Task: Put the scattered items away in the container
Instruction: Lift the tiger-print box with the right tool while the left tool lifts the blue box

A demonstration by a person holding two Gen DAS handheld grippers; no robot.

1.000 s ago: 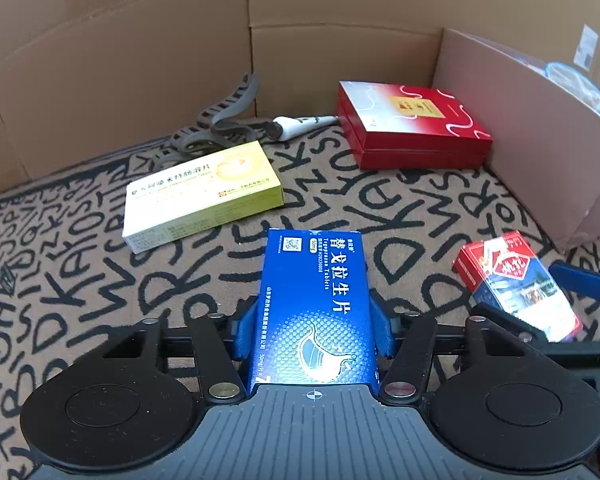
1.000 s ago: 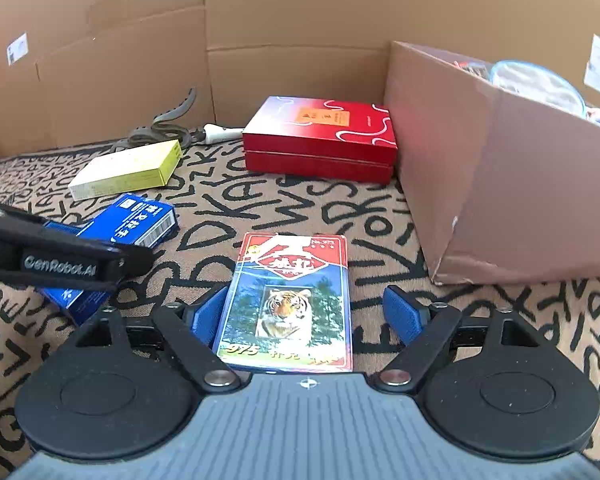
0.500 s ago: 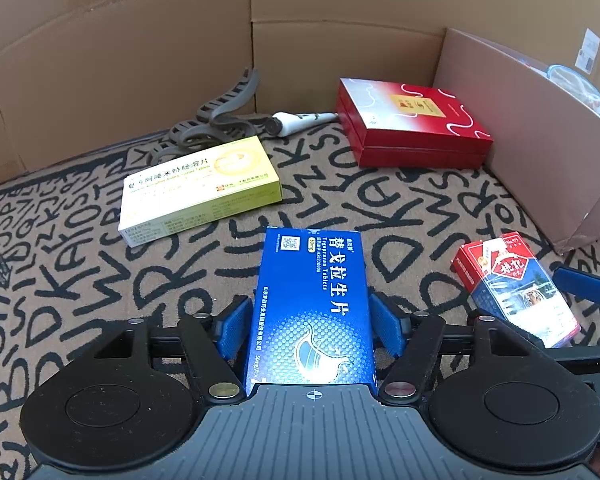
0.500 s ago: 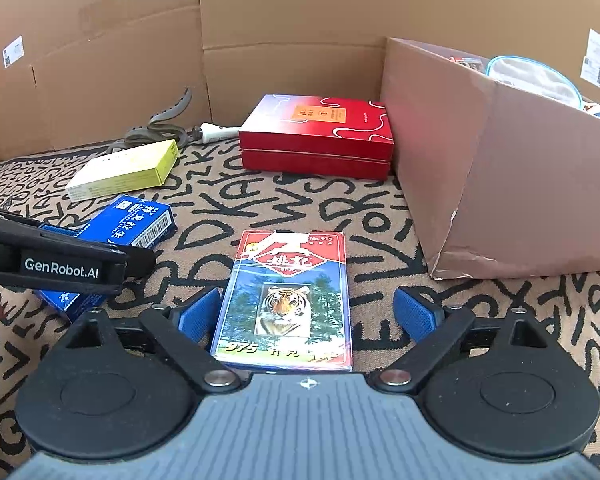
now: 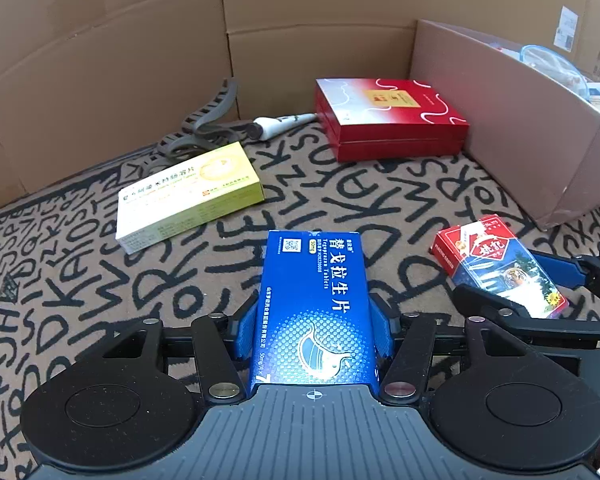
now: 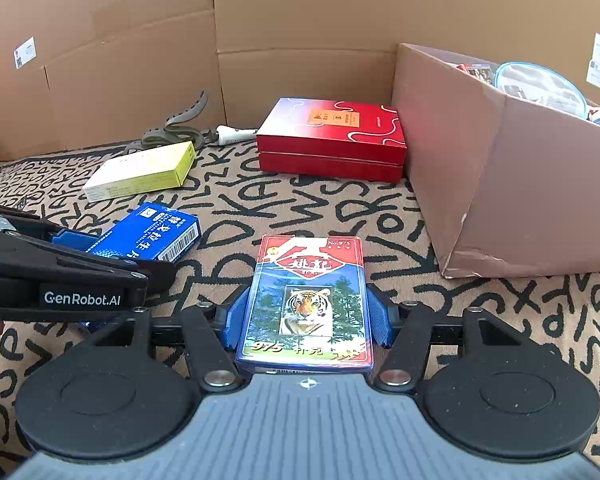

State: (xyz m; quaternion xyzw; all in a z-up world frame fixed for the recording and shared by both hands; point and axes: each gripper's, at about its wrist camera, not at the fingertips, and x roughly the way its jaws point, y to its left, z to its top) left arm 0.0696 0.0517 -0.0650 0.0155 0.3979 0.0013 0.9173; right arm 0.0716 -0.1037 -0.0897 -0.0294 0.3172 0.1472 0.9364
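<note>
The left gripper (image 5: 314,330) is clamping a glossy blue cardboard medicine box (image 5: 315,308) between its blue pads, both pressing on the box's long sides. The box is reading "Teprazan Tablets" and "50mg" beside large white Chinese characters, and its long axis is running straight ahead along the fingers, the QR-code end pointing away over the tan rug with black scrawled letters (image 5: 80,280).

The right gripper (image 6: 305,318) is gripping a red-and-blue pack of playing cards with a tiger picture (image 6: 306,300), its pads touching both long edges. The pack is showing "No.975" at the top and "975" at the bottom, lengthwise along the fingers, red end pointing forward. In the right wrist view the left gripper's arm is bearing the mark "GenRobot.AI".

The open brown cardboard container (image 6: 500,168) is standing ahead to the right, well apart from both held items. A flat red gift box (image 6: 332,140) and a yellow-green medicine carton (image 5: 188,196) are lying farther back.
</note>
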